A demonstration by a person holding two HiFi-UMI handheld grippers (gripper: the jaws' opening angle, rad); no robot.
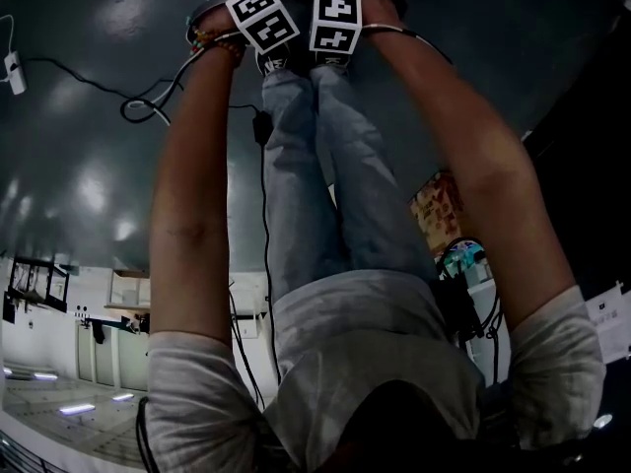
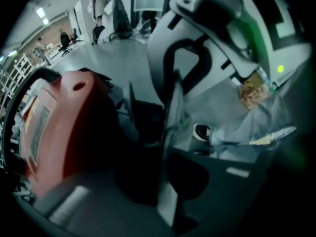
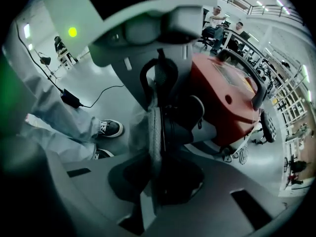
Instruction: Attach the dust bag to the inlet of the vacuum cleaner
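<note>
Bag (image 3: 154, 128) is grey, thin and cloth-like, seen edge-on just beside the red vacuum (image 3: 232, 100), with both grippers on it. The right gripper (image 3: 156, 181) has its jaws closed on the bag's lower edge. The left gripper (image 2: 165, 181) is likewise clamped on the same sheet (image 2: 174, 116), with the vacuum (image 2: 54, 127) at its left. A black rounded part (image 3: 186, 121) sits against the bag on the vacuum side. It may be the inlet or the bag's collar, and the views do not settle whether the bag is seated on it.

The bag looks light and limp, likely to sag and fold where unsupported, and thin enough to tear if pulled hard. The stiffer rim round its opening would be the better place to hold, one gripper on each side, so the opening stays flat and square to the inlet. The vacuum looks heavy and rigid enough to stay put under a push.

Counted: one bag, one vacuum, two grippers, two shoes (image 3: 109, 128) on the floor.
</note>
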